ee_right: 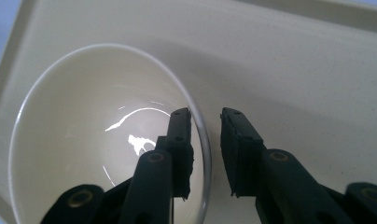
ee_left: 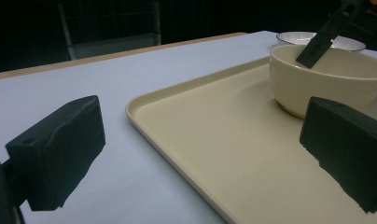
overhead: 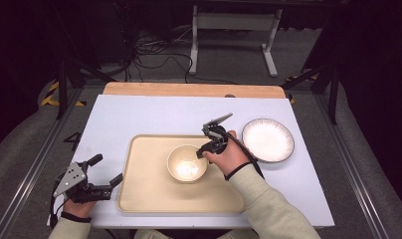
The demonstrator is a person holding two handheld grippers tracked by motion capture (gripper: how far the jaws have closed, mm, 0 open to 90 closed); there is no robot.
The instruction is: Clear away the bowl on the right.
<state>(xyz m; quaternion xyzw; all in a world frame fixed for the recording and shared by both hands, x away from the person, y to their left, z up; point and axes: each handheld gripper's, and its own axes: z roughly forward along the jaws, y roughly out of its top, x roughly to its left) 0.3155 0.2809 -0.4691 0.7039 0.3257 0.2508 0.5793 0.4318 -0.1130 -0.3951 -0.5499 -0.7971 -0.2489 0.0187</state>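
On the cream rectangular plastic tray, my right hand-held gripper straddles the bowl's rim.

One jaw sits inside the glossy cream ceramic bowl, one outside, slightly apart and not pinching, so the bowl rests mid-tray. My left hand-held gripper waits wide open over the bench, clear of the work.

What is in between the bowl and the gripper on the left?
Just bare tray. In the high view nothing lies between the bowl and the left gripper, whose jaws straddle the tray's edge.
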